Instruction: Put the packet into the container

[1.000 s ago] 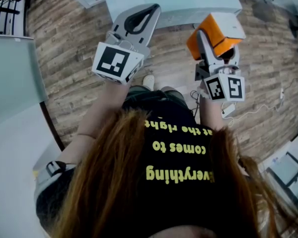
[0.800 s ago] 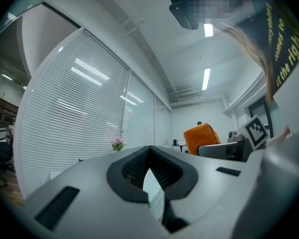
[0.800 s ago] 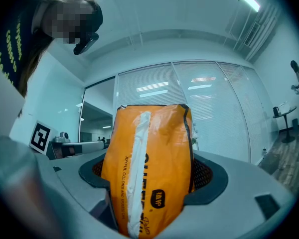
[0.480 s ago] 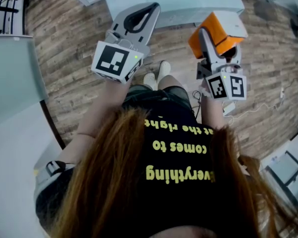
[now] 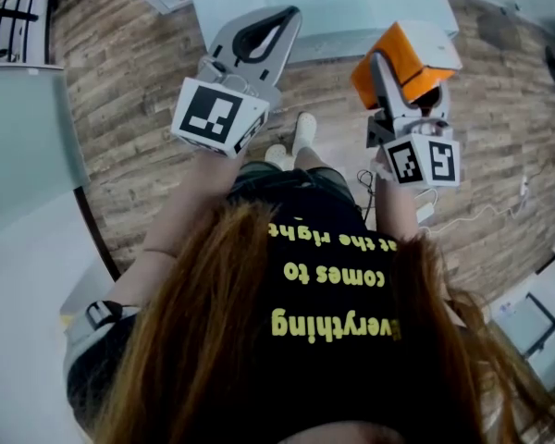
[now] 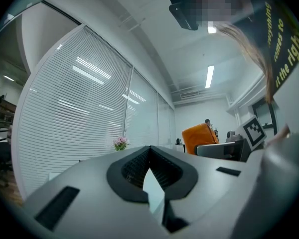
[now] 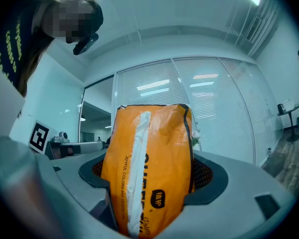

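An orange packet (image 5: 400, 55) with a white seam sits upright between the jaws of my right gripper (image 5: 402, 63), which is shut on it. The right gripper view shows the packet (image 7: 159, 153) filling the gap of that gripper (image 7: 152, 169), its sides against both pads. My left gripper (image 5: 279, 18) is held level beside it, shut with nothing in it. In the left gripper view its tips (image 6: 149, 148) meet, and the packet (image 6: 198, 138) shows far to the right.
A pale glass table (image 5: 351, 12) with a flower print lies just ahead over the wood-plank floor (image 5: 139, 91). The person's shoe (image 5: 302, 132) is below the grippers. White cables (image 5: 481, 213) trail on the right. Glass walls with blinds (image 6: 79, 113) and a small flower pot (image 6: 120, 142) stand ahead.
The person has stepped forward: one shoe has come into view under the grippers and the table has slid nearer. Both grippers keep their pose, the packet still held.
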Available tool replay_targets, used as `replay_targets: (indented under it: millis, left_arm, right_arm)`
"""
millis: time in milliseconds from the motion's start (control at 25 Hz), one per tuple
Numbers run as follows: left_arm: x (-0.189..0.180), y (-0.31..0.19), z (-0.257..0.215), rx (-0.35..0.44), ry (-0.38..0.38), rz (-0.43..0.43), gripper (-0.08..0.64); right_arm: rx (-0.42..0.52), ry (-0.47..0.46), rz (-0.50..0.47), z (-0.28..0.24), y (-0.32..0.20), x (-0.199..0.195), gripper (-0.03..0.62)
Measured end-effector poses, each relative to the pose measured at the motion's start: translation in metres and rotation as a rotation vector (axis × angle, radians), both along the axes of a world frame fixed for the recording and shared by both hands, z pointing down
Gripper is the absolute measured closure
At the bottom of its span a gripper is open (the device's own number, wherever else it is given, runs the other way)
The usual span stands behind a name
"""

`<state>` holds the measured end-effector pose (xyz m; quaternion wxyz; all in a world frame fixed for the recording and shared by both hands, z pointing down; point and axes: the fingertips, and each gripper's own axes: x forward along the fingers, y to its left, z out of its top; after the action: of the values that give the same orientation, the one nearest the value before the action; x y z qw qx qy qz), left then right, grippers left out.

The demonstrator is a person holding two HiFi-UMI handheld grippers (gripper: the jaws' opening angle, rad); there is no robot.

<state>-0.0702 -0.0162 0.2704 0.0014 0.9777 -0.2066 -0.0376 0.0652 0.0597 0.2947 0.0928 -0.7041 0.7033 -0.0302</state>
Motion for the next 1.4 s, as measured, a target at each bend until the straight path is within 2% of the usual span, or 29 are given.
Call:
replay_targets:
  millis: [280, 480, 600, 1000, 1400]
  left_arm:
    - [0.028, -0.020, 0.001, 0.001, -0.002, -0.027, 0.558]
    - [0.081, -0.047, -0.007, -0.005, -0.018, -0.047, 0.558]
    - [0.096, -0.054, -0.007, -0.001, -0.023, -0.054, 0.558]
    - [0.097, -0.058, -0.004, 0.032, -0.004, -0.098, 0.558]
    - [0.096, -0.060, 0.003, 0.043, 0.015, -0.102, 0.558]
  right_arm:
    - [0.006, -0.004, -0.030, 0.000, -0.026, 0.029, 0.190]
    - [-0.004, -0.023, -0.051, -0.005, -0.054, 0.082, 0.190]
    - [0.000, -0.031, -0.058, -0.004, -0.063, 0.097, 0.190]
    - [0.025, -0.025, -0.100, 0.000, -0.073, 0.101, 0.190]
    - [0.047, -0.013, -0.126, 0.003, -0.080, 0.094, 0.190]
